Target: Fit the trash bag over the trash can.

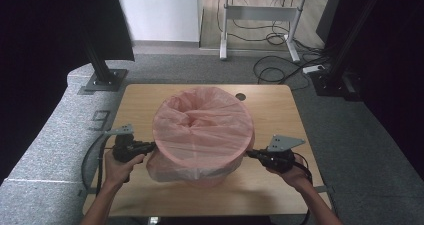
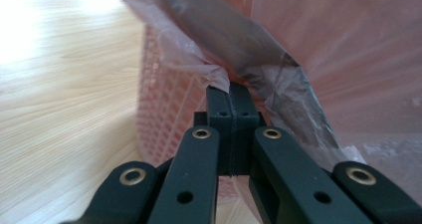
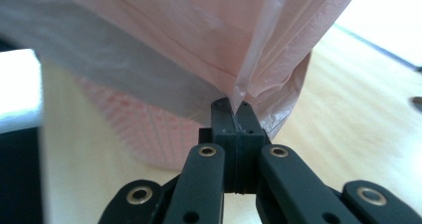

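Pinching the thin pink plastic bag from opposite sides, the left gripper and right gripper are clamping its skirt, which is draping over the pink mesh basket standing mid-table between them, equally near both.

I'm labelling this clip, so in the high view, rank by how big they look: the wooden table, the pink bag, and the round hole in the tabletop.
1. wooden table, largest.
2. pink bag, stretched over the mesh basket, covering the table's middle.
3. round hole, a small dark spot by the far edge, smallest.
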Demonstrator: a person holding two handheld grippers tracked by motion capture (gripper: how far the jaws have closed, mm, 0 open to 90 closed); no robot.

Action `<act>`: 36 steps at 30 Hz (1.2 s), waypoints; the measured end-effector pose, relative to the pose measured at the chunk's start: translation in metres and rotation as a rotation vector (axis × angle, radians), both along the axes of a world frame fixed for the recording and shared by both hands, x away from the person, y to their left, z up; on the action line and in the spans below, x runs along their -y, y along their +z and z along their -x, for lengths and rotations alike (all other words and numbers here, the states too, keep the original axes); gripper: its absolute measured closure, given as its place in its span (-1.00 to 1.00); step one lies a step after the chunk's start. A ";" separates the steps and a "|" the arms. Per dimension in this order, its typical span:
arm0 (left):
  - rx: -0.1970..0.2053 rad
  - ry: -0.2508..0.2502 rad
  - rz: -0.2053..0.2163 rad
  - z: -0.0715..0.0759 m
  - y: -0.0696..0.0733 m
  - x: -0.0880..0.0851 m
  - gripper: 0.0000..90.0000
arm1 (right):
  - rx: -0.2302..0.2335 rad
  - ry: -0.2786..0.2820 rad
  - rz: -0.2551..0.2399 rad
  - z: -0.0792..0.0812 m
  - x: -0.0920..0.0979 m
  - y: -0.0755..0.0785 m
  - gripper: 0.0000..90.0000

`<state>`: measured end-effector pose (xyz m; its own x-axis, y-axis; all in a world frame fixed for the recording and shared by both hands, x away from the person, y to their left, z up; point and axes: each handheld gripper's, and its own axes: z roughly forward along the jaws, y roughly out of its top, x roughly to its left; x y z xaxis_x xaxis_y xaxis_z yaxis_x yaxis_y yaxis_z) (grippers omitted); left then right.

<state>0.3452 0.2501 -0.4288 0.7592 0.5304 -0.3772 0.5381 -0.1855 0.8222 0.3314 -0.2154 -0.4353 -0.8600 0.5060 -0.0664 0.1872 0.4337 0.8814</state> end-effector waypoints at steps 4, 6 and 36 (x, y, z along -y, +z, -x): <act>-0.004 0.000 -0.003 -0.004 -0.001 0.010 1.00 | -0.008 -0.053 -0.025 -0.021 0.003 0.000 1.00; -0.002 0.000 -0.013 -0.004 -0.002 0.012 1.00 | -0.023 -0.085 -0.066 -0.027 0.011 0.000 1.00; 0.062 0.014 -0.111 0.013 -0.002 0.021 0.99 | 0.122 -0.070 -0.165 0.046 -0.011 0.036 0.81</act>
<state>0.3321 0.2289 -0.4310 0.7716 0.5767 -0.2685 0.4901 -0.2698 0.8289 0.2850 -0.2047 -0.3997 -0.8131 0.5766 -0.0795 0.0989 0.2715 0.9573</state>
